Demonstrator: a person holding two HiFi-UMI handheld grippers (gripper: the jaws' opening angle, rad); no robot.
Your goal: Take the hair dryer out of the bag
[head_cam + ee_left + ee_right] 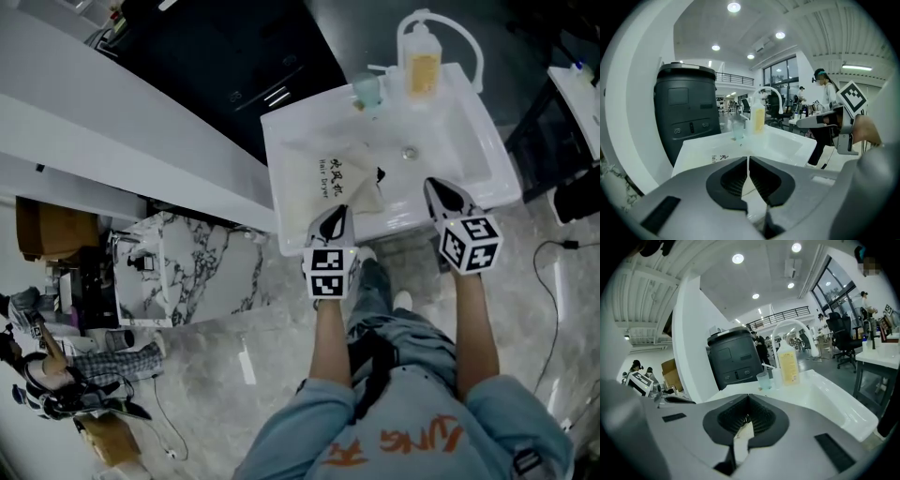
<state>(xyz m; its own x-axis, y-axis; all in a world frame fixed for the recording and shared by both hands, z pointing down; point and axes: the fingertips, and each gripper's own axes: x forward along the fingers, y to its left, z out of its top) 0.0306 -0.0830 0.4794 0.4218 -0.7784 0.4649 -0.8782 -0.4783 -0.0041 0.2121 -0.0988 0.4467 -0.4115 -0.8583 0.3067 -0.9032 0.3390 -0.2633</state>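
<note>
A pale cloth bag printed "Hair Dryer" lies flat on the left side of the white sink, with a small black bit at its right edge. The hair dryer itself is not visible. My left gripper is shut and empty, its tip at the bag's near edge. In the left gripper view its shut jaws point over the bag's print. My right gripper is shut too, over the sink's front rim, right of the bag. Nothing is gripped in its own view.
At the sink's back stand a bottle of yellow liquid, a clear cup and a curved white faucet. A black bin-like unit is behind the sink. A marble-patterned cabinet stands to the left; a cable lies on the floor.
</note>
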